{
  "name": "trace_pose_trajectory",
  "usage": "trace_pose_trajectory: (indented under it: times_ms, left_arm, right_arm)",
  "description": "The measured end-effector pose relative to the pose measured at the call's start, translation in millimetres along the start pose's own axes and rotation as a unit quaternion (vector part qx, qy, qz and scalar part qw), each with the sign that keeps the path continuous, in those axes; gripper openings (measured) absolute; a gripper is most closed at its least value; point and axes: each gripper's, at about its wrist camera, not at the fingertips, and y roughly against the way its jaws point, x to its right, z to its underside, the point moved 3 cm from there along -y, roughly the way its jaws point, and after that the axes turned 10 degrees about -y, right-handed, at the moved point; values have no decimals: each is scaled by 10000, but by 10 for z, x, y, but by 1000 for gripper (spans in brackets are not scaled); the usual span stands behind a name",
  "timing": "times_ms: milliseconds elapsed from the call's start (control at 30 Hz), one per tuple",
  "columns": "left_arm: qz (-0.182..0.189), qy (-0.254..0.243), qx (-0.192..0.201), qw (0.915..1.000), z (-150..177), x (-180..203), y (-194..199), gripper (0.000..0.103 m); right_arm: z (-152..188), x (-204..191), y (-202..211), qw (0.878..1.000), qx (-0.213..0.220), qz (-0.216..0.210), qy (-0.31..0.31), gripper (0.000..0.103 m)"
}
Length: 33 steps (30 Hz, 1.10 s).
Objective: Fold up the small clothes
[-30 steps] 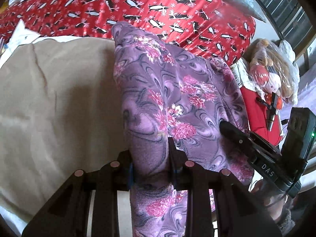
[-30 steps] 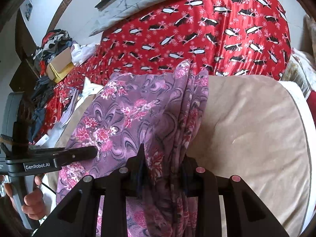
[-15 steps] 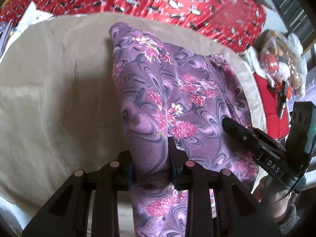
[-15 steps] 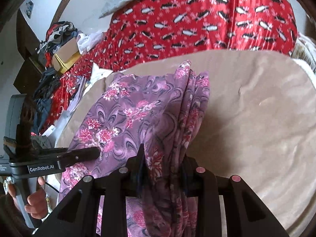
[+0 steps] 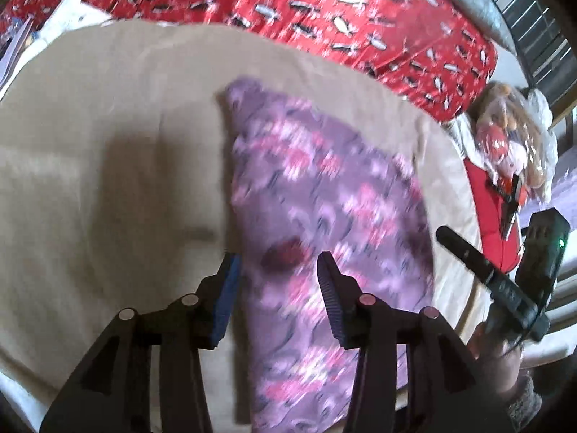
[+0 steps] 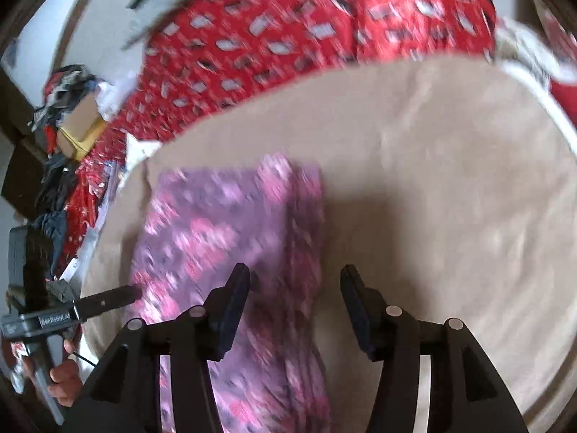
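Observation:
A purple floral garment [image 5: 324, 216] lies folded lengthwise on a beige padded surface [image 5: 108, 180], blurred by motion. My left gripper [image 5: 276, 263] is open above the garment's left edge, with nothing between its fingers. In the right wrist view the same garment [image 6: 223, 231] lies left of centre. My right gripper [image 6: 294, 278] is open above the garment's right edge, empty. The right gripper also shows in the left wrist view [image 5: 468, 256], and the left gripper shows in the right wrist view [image 6: 108, 297].
A red bedspread with a penguin print [image 5: 324, 7] lies behind the beige surface [image 6: 450, 180]. A doll in plastic wrap [image 5: 512, 133] sits at the right. A pile of clothes and a cardboard box [image 6: 72, 119] are at the far left.
Both grippers have opened and let go of the garment, which now lies flat on the beige surface. Both views have tilted down, with motion blur.

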Motion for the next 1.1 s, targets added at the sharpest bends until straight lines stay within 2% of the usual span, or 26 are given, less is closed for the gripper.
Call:
trace_pose_trajectory:
  times_ms: [67,133,167,200,300,367,433,500,600,667,767,833,900,1100]
  left_arm:
    - [-268,-171,-19,9995,-61,63,-103,44]
    - [-779,-468,-124,9958,-62,119,-298,44]
    - [-905,-534,-167,9943,-58,113,-362,45]
    - [-1010,-600,-214,9928,-54,110,-440,51]
    - [-951,-528,-215,9938,-54,60,-554,62]
    - [-884,-464,-234,9947,-46,17,-546,63]
    - [-835,-410,-278,9953,-48,-9,-509,63]
    - [-874,-373,-235,9952,-34,-4,-433,63]
    - [-1022,-471,-110,9936,38,53,-310,63]
    - [-1090,-543,-58,9925,106,106,-253,63]
    - [-1116,-625,-42,9918,209,188,-228,63]
    - [-1200,-702,-128,9902,282,229,-266,63]
    - [-1241,-755,-212,9892,341,256,-295,63]
    - [-1323,-839,-121,9876,364,284,-222,63]
  right_arm:
    - [-44,-167,-58,9995,11,-27,327,45]
    - [-79,-274,-195,9983,-32,28,588,34]
    - [-92,-271,-289,9977,-73,139,655,31]
    - [-95,-243,-385,9971,-131,300,683,31]
    - [-76,-70,-664,9940,-443,760,657,14]
    - [-100,-20,-664,9952,-368,702,575,9]
    - [-150,22,-646,9946,-453,792,492,9]
    - [-193,69,-569,9933,-525,891,507,17]
    - [-177,65,-315,9951,-740,363,539,17]
    - [-93,-29,-186,9913,-974,97,885,19]
    - [209,-225,-20,9767,-1202,85,1775,23]
    - [426,-225,-62,9687,-1387,303,2038,23]
    - [630,-147,-185,9587,-1592,761,2231,23]
    - [475,-152,-47,9724,-1311,693,1802,26]
